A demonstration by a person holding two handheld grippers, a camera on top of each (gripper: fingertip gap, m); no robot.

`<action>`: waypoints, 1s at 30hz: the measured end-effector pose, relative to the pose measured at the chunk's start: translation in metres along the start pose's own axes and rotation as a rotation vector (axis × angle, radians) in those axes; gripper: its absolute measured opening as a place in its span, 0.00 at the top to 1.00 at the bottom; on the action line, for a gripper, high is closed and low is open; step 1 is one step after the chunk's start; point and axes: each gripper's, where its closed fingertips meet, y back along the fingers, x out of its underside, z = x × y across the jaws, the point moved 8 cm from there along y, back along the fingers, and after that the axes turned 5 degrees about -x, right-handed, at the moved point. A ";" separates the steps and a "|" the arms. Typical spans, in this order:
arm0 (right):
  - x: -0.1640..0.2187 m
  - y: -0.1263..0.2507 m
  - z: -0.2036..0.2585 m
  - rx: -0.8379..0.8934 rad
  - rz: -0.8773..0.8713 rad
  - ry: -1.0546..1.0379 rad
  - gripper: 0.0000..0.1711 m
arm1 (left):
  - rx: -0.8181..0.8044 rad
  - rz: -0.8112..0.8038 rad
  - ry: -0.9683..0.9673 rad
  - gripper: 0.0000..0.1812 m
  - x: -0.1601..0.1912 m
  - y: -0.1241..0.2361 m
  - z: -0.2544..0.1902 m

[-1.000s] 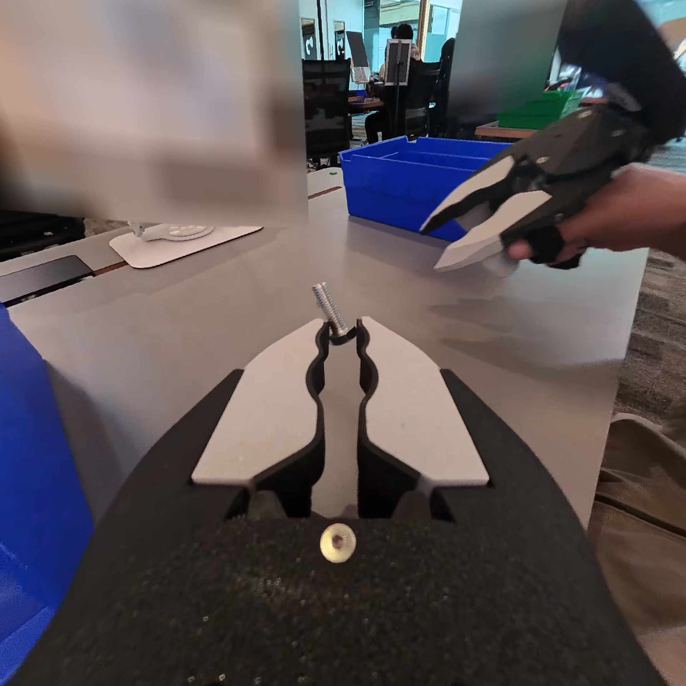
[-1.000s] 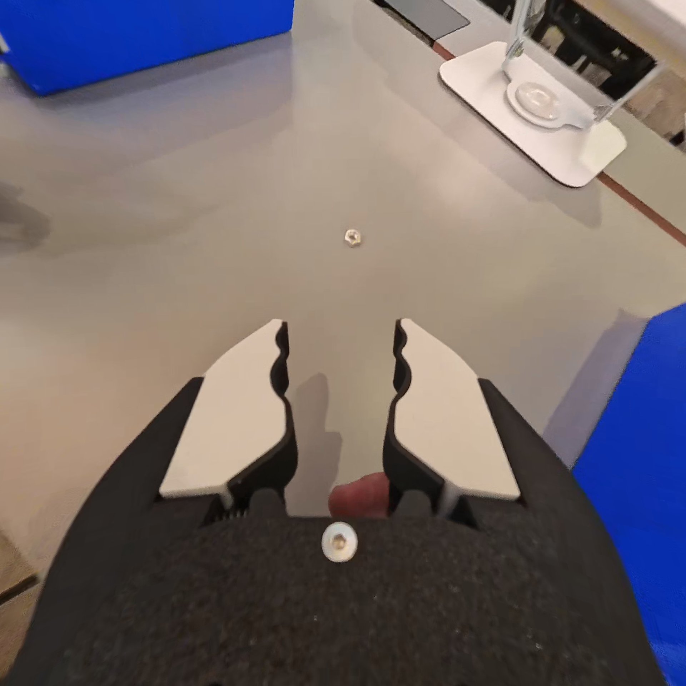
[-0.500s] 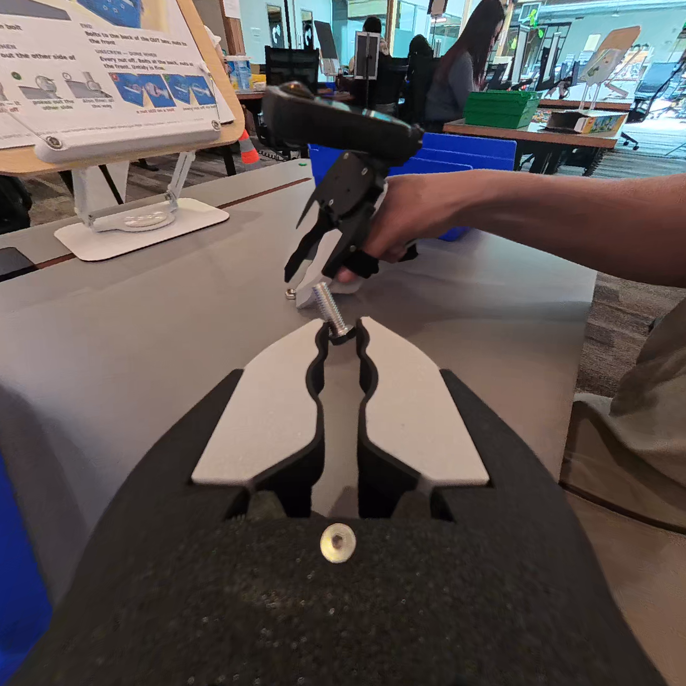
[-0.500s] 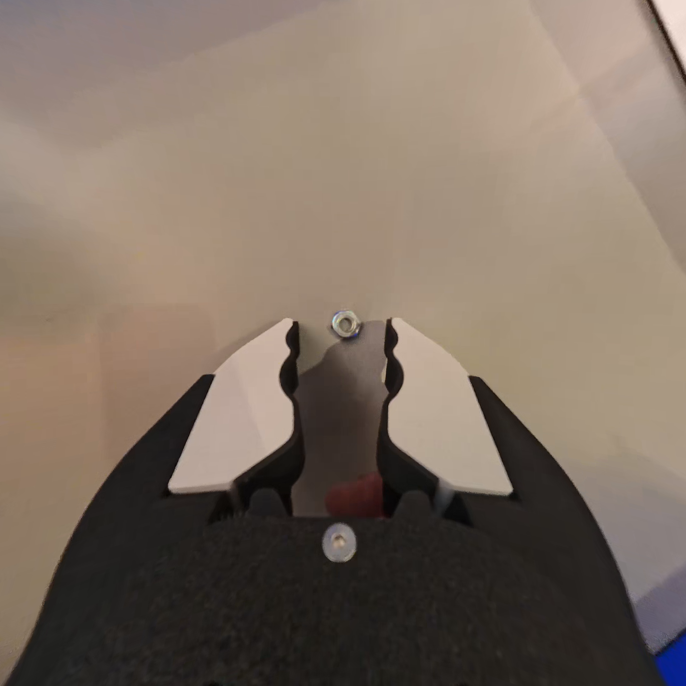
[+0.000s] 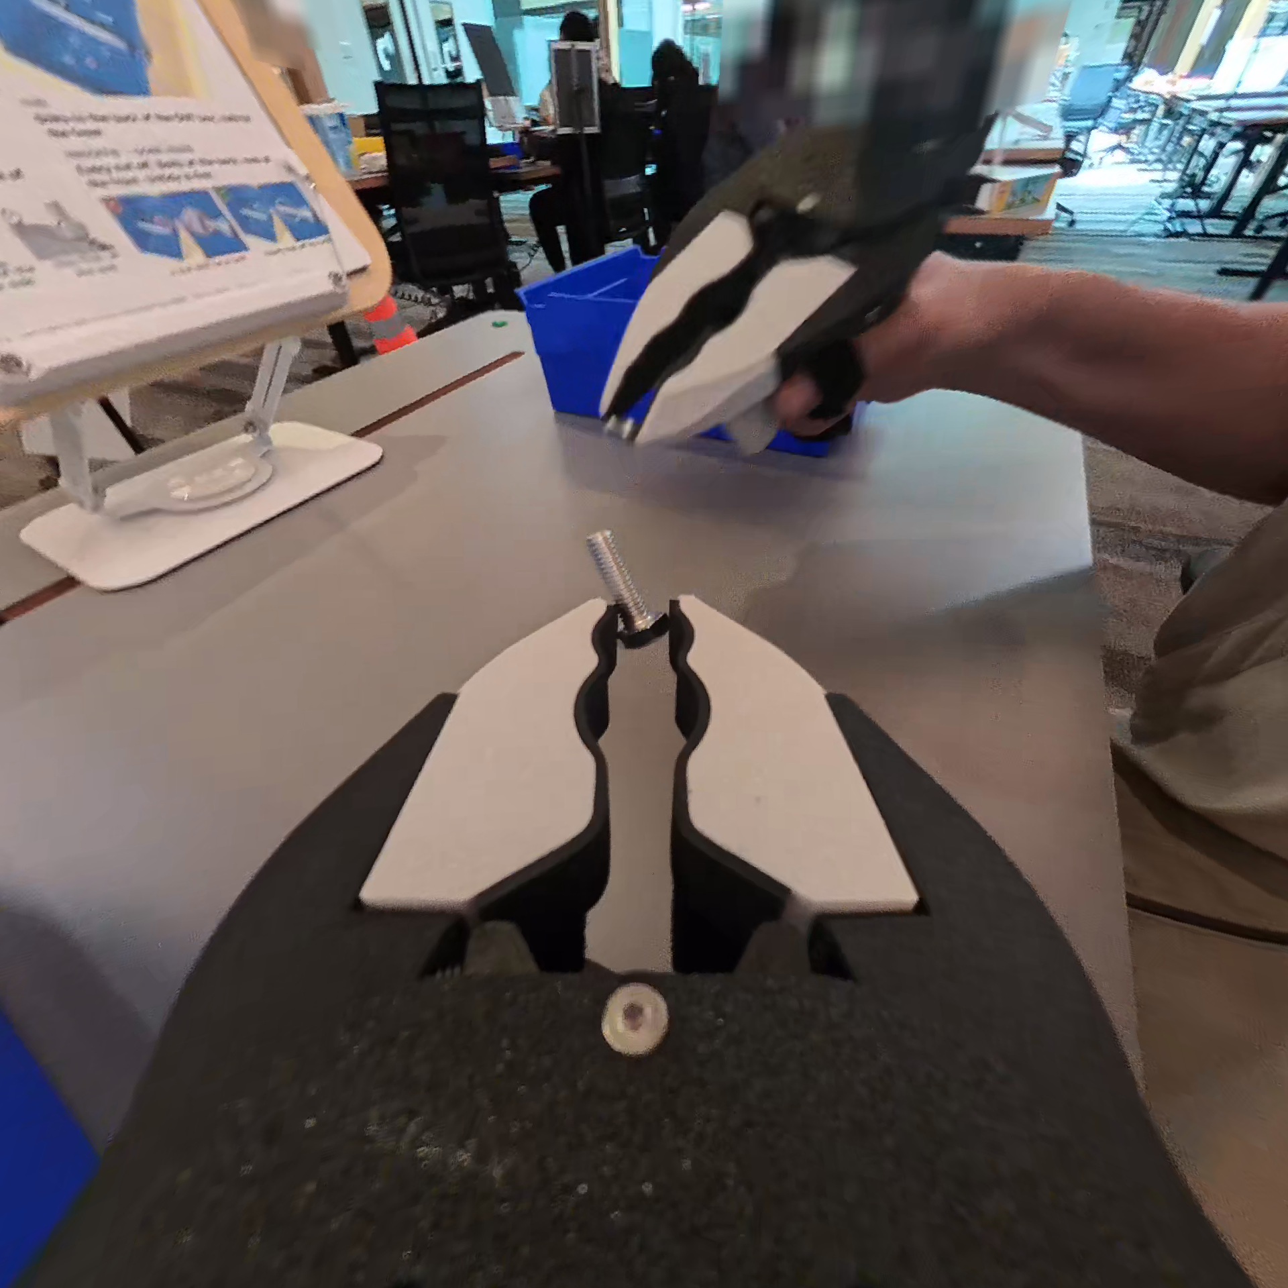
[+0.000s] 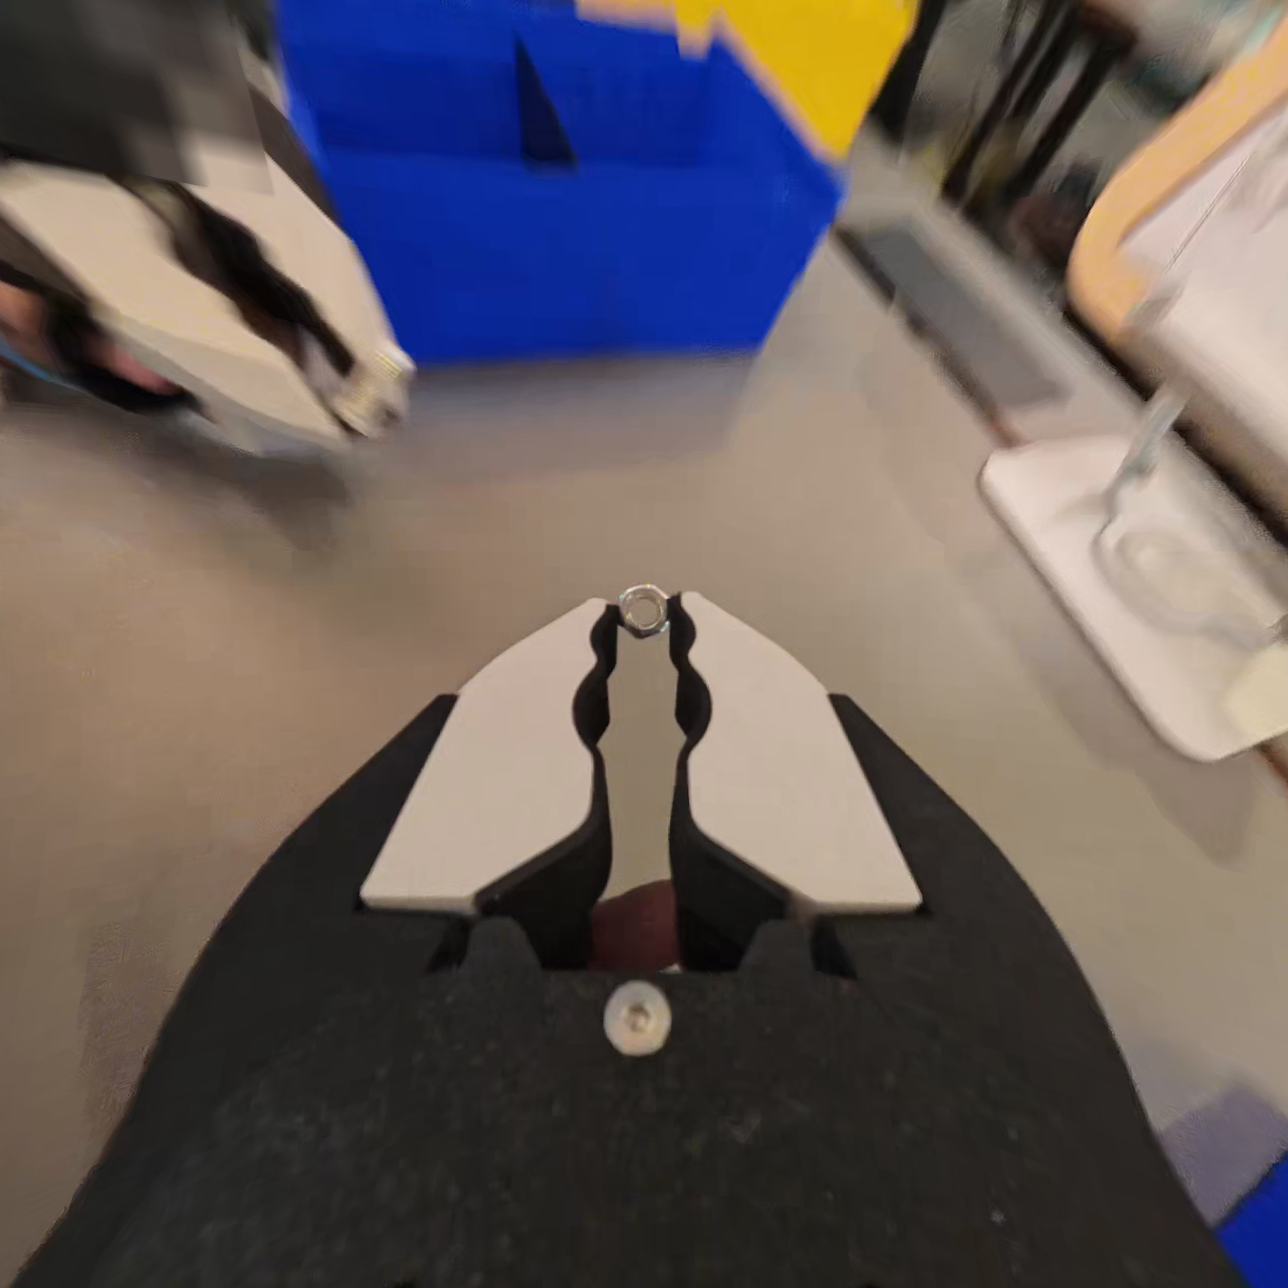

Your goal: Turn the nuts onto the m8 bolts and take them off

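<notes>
A broad grey counter (image 5: pixel 279 697) carries the work, with a deep blue plastic bin (image 5: pixel 578 327) at its far side and a white metal stand (image 5: pixel 202 488) propping an instruction board off to one edge; a second blue bin (image 6: pixel 557 244) shows, blurred, in the right wrist view.

Above the counter, the left tongs (image 5: pixel 640 617), black-bodied with pale grey fingers, are drawn in narrow on the head of a silver threaded M8 bolt (image 5: pixel 613 575), whose shank stands clear of the fingertips, leaning a little to the left, threads bare. The right tongs (image 6: pixel 645 613), held in a person's hand (image 5: pixel 927 334), hang in the air near the far bin and are pinched close on a small silver hex nut (image 6: pixel 643 613), gripped by its flats at the very fingertips with its bore facing the camera. Nut and bolt are well apart, neither on the counter.

The step in hand looks like the carry: nut collected, bolt presented, threading not yet begun. The next move seems to call for bringing the nut's bore square over the bolt's free end, matching the shank's lean, then seating it lightly before any turn. A crooked start would likely cross the thread or knock the nut from so slight a hold.
</notes>
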 end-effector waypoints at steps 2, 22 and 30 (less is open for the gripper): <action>-0.011 0.031 0.021 0.094 -0.162 0.107 0.92 | 0.006 -0.019 -0.040 0.92 -0.009 -0.001 -0.001; -0.023 0.049 0.053 -0.314 -0.141 0.059 0.92 | 0.187 0.032 -0.511 0.92 -0.042 -0.026 -0.058; -0.027 0.045 0.057 -0.379 -0.107 0.090 0.92 | 0.244 0.038 -0.607 0.92 -0.045 -0.034 -0.064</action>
